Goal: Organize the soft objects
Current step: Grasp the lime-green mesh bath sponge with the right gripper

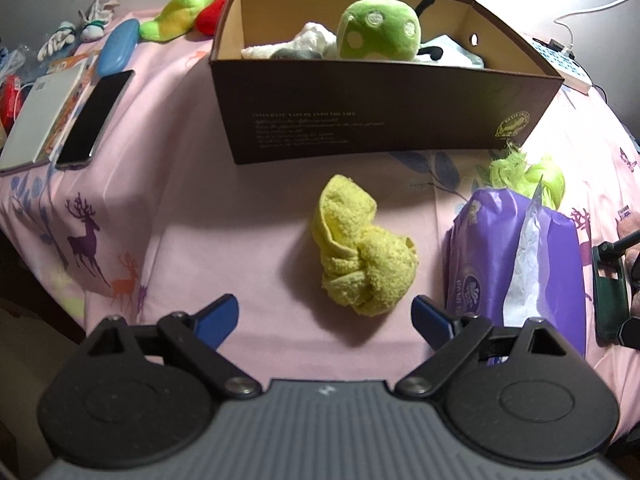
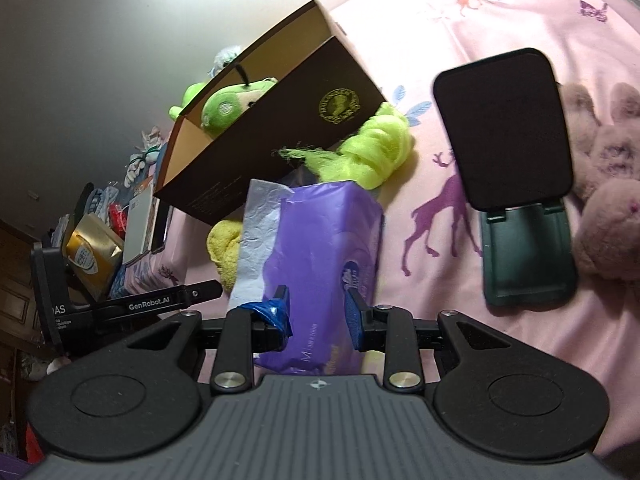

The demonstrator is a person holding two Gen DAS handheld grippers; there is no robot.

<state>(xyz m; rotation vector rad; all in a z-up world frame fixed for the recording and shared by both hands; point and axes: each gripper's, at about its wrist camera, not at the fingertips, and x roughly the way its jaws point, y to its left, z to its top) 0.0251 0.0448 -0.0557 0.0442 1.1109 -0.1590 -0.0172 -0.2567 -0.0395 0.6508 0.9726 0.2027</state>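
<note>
we hold left gripper (image 1: pixel 324 316) wide open, empty | knotted yellow towel (image 1: pixel 362 250) just ahead between fingers, long axis running away | right gripper (image 2: pixel 316 310) pinches purple tissue pack (image 2: pixel 320 248)

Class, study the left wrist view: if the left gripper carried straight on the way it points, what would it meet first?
Most likely the knotted yellow towel, lying between and just beyond the open left gripper; depth is uncertain.

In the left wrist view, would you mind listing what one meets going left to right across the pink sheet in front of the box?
Dark phone → yellow towel → purple tissue pack → dark green stand at the right edge.
</note>
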